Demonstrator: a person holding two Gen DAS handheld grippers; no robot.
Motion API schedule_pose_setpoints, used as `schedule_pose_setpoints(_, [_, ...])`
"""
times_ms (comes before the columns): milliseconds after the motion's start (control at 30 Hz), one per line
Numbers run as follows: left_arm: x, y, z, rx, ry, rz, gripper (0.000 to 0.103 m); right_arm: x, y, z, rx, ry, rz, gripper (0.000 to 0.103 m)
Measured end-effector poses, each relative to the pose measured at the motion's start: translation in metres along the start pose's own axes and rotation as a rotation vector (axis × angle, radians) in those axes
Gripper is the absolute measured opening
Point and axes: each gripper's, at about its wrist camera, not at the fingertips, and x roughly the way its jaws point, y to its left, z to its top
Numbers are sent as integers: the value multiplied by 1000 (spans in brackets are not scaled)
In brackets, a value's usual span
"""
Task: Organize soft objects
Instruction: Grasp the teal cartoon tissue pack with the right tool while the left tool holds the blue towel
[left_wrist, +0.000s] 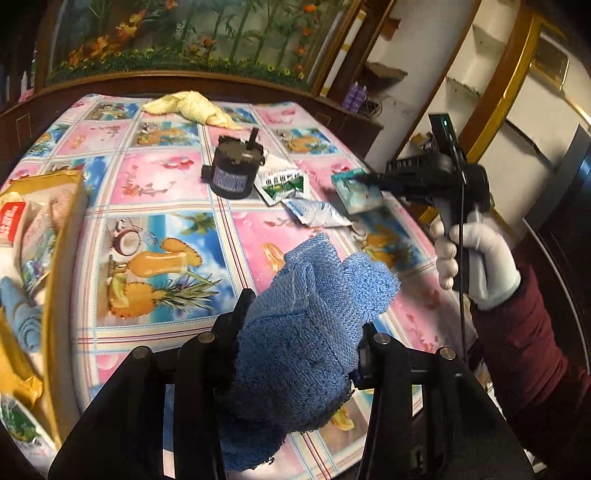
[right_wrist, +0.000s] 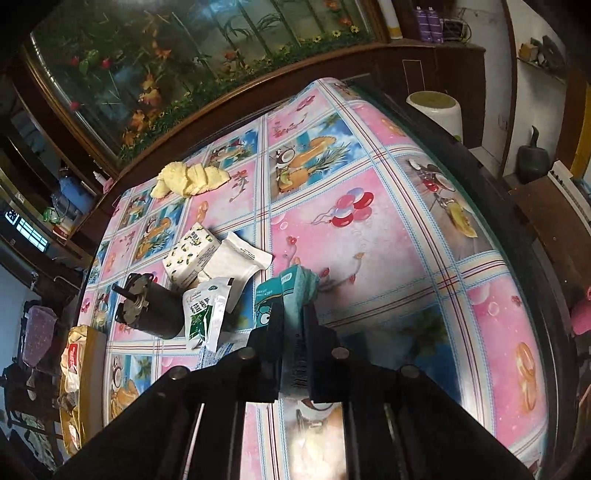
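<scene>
We're approx midway: left gripper (left_wrist: 295, 332) pinches the blue towel (left_wrist: 310, 317) near the box (left_wrist: 62, 236) w/ items already in, right gripper (right_wrist: 293, 314) clamps the teal tissue pack (right_wrist: 275, 295), while yellow cloth (left_wrist: 192, 107) waits far, pouches (right_wrist: 207, 314) mid-table.

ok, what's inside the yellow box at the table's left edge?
In the yellow box: a blue towel and several packets. Anything under them is covered.
</scene>
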Motion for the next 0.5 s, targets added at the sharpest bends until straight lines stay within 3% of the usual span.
schedule_pose_setpoints(100, [-16,2,-4,-18,-22,4,42,-1,-5,-3,12,-1,11,13])
schedule_pose_setpoints(233, [-36,8,-10,-51,-46,7,42,7,-12,-6,39,30,-25,62])
schedule_pose_setpoints(500, [-67,33,-19,-148,-105,27,42,34,3,-24,-74,64,-181,65])
